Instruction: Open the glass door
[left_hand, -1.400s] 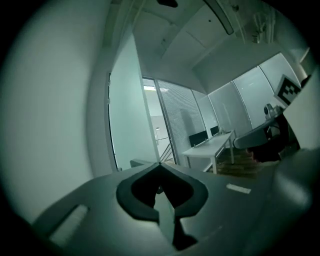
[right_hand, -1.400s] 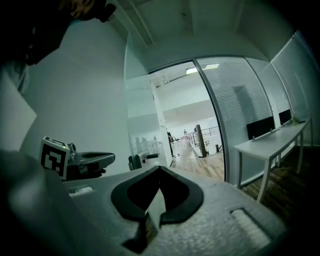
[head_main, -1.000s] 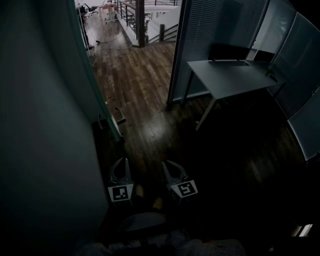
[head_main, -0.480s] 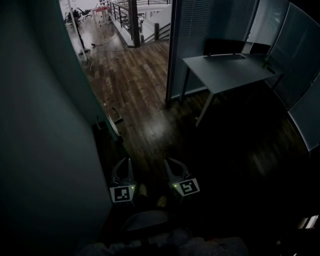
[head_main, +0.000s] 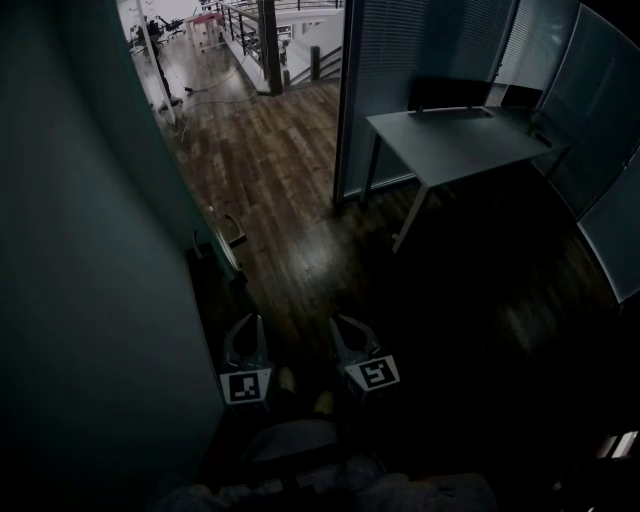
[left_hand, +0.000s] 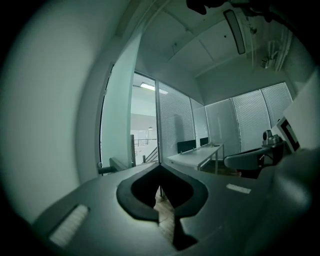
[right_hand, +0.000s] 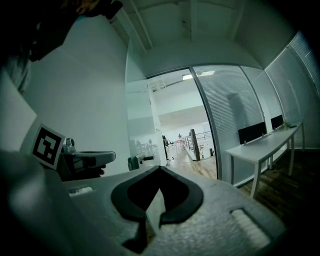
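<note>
The glass door stands swung open along the left, its edge running toward me, with a lever handle on it. My left gripper is low in the head view, just below the handle and clear of it, jaws shut with nothing in them. My right gripper is beside it to the right, also shut and empty. In the left gripper view the door pane and handle lie ahead on the left of the closed left gripper. The right gripper view shows the handle beyond the closed right gripper.
A doorway opens onto a lit wooden-floored corridor with a railing. A glass partition with blinds stands right of it, with a white desk before it. An office chair is at the right. My shoes are below the grippers.
The head view shifted slightly a second ago. Both grippers stay side by side below the handle, and the door has not moved.
</note>
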